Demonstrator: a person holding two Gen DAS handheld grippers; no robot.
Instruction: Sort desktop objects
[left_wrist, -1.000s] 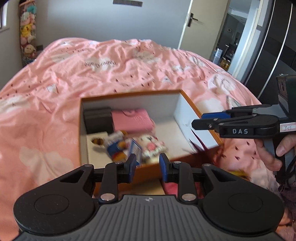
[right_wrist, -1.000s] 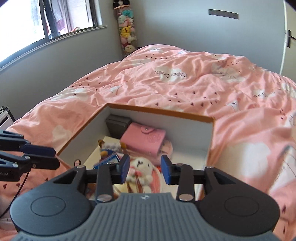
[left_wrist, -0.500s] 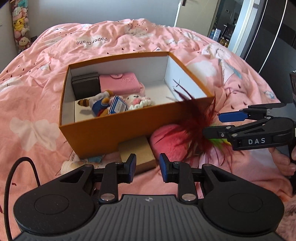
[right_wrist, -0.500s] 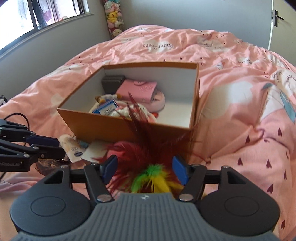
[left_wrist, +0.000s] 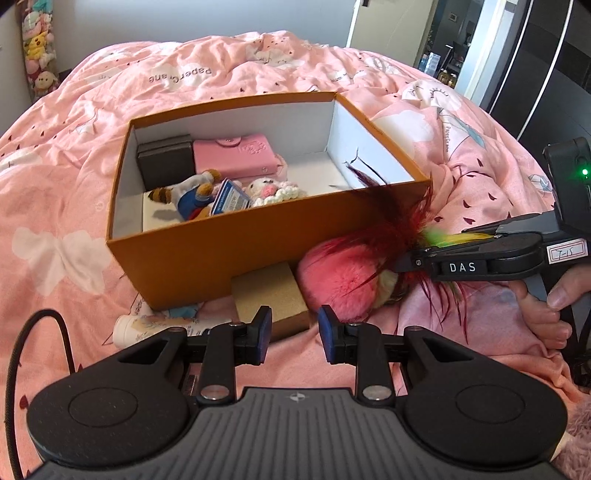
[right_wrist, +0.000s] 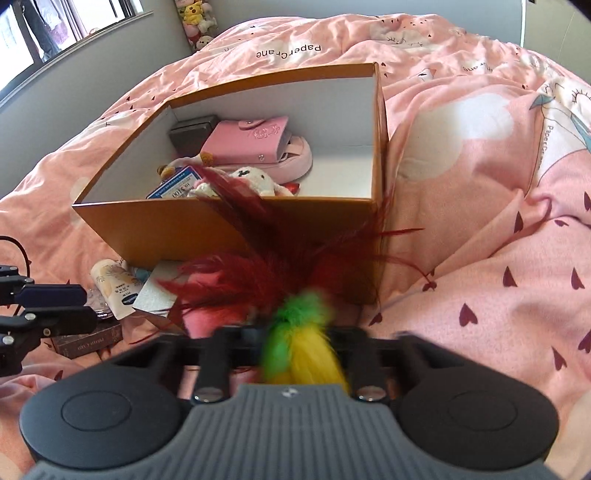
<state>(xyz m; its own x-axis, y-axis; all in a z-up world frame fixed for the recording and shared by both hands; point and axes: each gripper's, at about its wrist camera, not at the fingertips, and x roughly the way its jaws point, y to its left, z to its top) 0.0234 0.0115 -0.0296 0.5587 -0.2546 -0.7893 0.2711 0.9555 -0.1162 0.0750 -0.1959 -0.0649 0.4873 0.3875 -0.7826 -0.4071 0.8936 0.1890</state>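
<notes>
My right tool (right_wrist: 295, 343) has just been closing and now pinches the feather toy (right_wrist: 258, 273) by its yellow-green base, plumes free toward the near wall of the orange box (right_wrist: 229, 229), ready to lift in. My left tool (left_wrist: 294, 334) hangs part open and empty, near the small brown box (left_wrist: 271, 299) on the bed (left_wrist: 74, 110).

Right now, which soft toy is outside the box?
The pink fluffy plush, lying on the bedspread against the orange box front. The white crochet bunny and the duck doll lie inside.
</notes>
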